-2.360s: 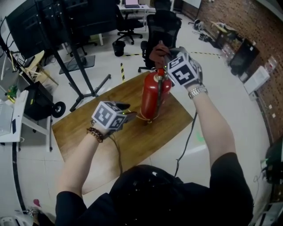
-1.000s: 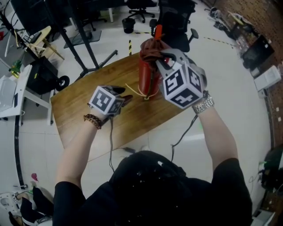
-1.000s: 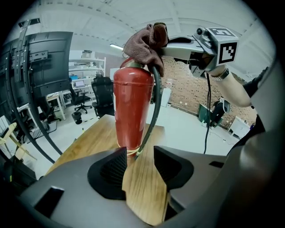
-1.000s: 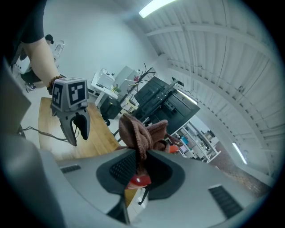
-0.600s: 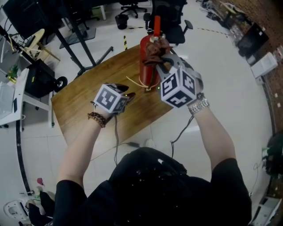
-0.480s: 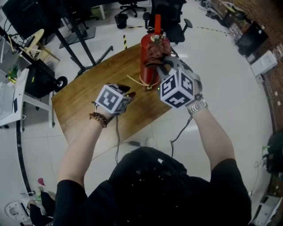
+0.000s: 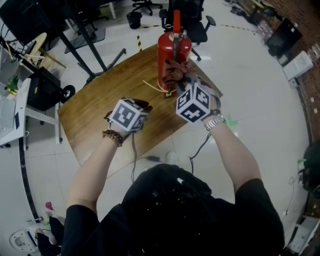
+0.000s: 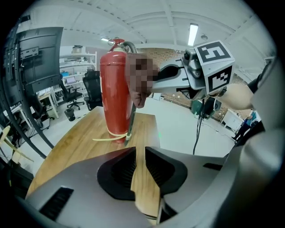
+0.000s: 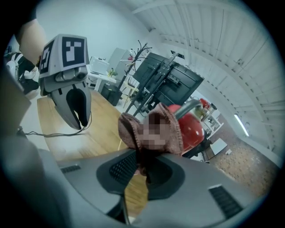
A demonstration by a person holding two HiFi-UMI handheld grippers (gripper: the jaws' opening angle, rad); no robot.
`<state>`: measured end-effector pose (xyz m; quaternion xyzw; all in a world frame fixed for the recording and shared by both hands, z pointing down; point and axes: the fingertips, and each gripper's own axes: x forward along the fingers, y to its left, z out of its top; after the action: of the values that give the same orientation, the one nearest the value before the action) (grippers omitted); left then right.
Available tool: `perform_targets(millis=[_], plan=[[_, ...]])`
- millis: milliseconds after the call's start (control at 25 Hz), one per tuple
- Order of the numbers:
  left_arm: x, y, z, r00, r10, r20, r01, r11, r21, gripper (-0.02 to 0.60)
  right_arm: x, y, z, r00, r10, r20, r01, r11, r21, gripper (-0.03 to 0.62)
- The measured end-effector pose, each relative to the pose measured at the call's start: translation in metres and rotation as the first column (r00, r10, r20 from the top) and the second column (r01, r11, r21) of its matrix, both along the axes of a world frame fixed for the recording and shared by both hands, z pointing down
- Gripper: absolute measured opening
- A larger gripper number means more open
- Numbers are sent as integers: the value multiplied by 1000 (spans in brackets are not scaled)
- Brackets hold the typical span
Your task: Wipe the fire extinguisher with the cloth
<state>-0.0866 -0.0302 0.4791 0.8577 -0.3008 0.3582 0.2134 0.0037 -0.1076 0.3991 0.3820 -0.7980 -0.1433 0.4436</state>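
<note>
A red fire extinguisher point(image 7: 171, 50) stands upright on the far part of the wooden table point(image 7: 100, 115). Its black hose runs down the near side and a yellow tie point(image 8: 111, 136) circles the base. My right gripper point(image 7: 181, 84) is shut on a brown cloth point(image 7: 174, 74) and holds it against the cylinder's near side, below the valve. That cloth point(image 9: 128, 129) bunches out of the shut jaws. My left gripper point(image 8: 140, 151) hovers over the table short of the extinguisher point(image 8: 113, 89). Its jaws have just been closing to a narrow gap with nothing between them.
A black office chair point(image 7: 192, 15) stands behind the table and black stand legs point(image 7: 95, 55) lie to its far left. At the left sit a black cart point(image 7: 42, 92) and a white desk. Cables point(image 7: 197, 150) hang from both grippers over the table's near edge.
My right gripper has carried the cloth down from the extinguisher's top to the upper body. The left gripper has shifted slightly toward the extinguisher and lower.
</note>
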Motion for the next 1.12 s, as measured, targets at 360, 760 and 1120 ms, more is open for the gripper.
perform_targets(millis=[360, 760, 1120], plan=[[3, 11, 14, 1000, -9, -26, 8, 999, -33, 58, -2, 4, 70, 998, 34, -56, -42, 989, -139, 64], [-14, 14, 37, 998, -54, -34, 51, 995, -81, 58, -8, 1, 132, 990, 71, -120, -99, 963, -250, 64], [-31, 15, 61, 998, -67, -8, 66, 990, -128, 58, -13, -2, 181, 985, 92, -144, -132, 945, -298, 64]])
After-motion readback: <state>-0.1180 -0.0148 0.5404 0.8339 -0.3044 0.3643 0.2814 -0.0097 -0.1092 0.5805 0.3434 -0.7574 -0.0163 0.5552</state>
